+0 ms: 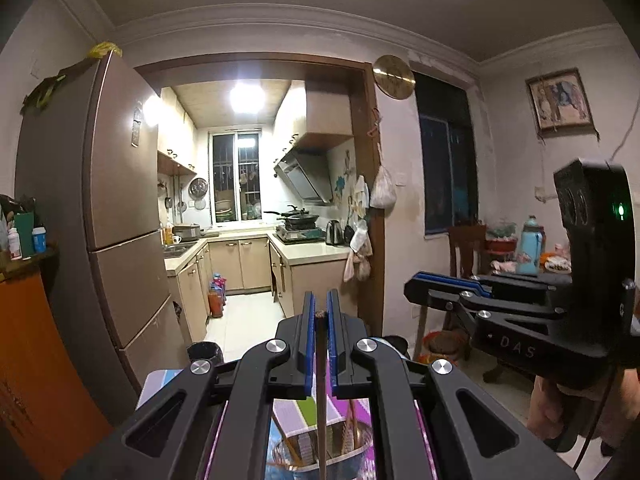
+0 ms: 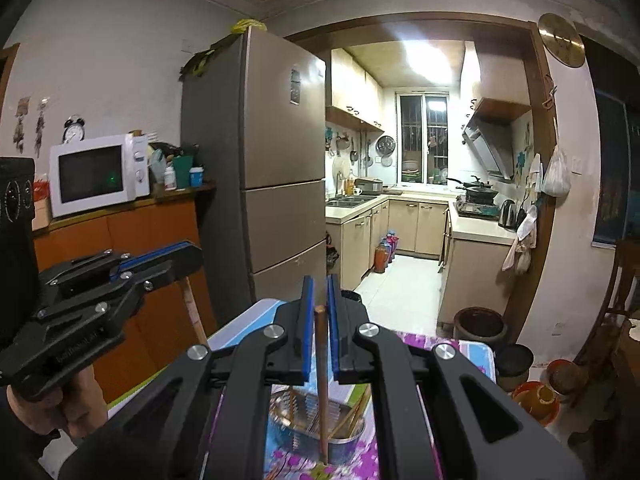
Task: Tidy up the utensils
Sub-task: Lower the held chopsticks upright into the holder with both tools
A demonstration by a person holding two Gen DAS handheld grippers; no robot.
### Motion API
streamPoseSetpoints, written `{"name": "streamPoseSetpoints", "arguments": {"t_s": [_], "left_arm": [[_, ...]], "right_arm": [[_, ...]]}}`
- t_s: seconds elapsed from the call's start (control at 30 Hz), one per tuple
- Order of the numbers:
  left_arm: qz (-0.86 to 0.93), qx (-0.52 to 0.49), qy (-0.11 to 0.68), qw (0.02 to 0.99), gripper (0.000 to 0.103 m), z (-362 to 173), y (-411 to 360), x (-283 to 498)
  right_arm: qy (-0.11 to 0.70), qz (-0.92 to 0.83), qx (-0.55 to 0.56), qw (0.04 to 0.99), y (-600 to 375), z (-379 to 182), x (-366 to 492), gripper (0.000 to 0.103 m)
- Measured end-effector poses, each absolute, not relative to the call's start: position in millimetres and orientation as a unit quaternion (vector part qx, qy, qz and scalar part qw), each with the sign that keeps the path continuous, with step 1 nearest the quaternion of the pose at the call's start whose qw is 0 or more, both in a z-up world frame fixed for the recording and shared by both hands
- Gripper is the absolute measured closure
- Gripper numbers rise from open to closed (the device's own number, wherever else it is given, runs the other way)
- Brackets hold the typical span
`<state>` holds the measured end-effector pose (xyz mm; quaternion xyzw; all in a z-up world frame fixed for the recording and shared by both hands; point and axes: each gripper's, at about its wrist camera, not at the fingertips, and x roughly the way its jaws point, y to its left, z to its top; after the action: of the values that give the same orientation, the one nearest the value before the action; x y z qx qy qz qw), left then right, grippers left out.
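My left gripper (image 1: 320,300) is shut on a brown wooden chopstick (image 1: 321,364) that hangs straight down between the blue pads. Its lower end reaches over a metal bowl (image 1: 356,440) holding several more chopsticks. My right gripper (image 2: 320,292) is likewise shut on an upright chopstick (image 2: 321,360), whose tip hangs over the same bowl (image 2: 348,440). Both grippers are held side by side above the table (image 2: 412,342), which has a purple flowered cloth. The right gripper (image 1: 412,285) shows at the right of the left wrist view. The left gripper (image 2: 192,251) shows at the left of the right wrist view, its chopstick (image 2: 193,312) dangling.
A tall brown fridge (image 2: 280,152) stands ahead, beside the kitchen doorway (image 2: 400,280). An orange cabinet (image 2: 140,248) with a white microwave (image 2: 96,172) is at the left. Dark pots (image 2: 478,324) sit on the floor at the right. A wooden chair (image 1: 464,248) stands by a cluttered side table.
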<state>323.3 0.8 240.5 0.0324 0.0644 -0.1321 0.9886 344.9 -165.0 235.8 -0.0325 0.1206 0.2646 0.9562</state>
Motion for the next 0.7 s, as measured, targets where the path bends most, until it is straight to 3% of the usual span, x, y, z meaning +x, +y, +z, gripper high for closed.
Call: {"name": "streamPoseSetpoints", "arguments": {"t_s": [0.27, 0.7], "left_arm": [[-0.121, 0.013, 0.07, 0.99, 0.096, 250, 12, 374], [-0.125, 0.008, 0.104, 0.987, 0.096, 206, 10, 418]], "right_arm": [[0.124, 0.261, -0.016, 0.957, -170, 241, 393, 0.098], [0.158, 0.273, -0.009, 0.949, -159, 197, 433, 0.098]]}}
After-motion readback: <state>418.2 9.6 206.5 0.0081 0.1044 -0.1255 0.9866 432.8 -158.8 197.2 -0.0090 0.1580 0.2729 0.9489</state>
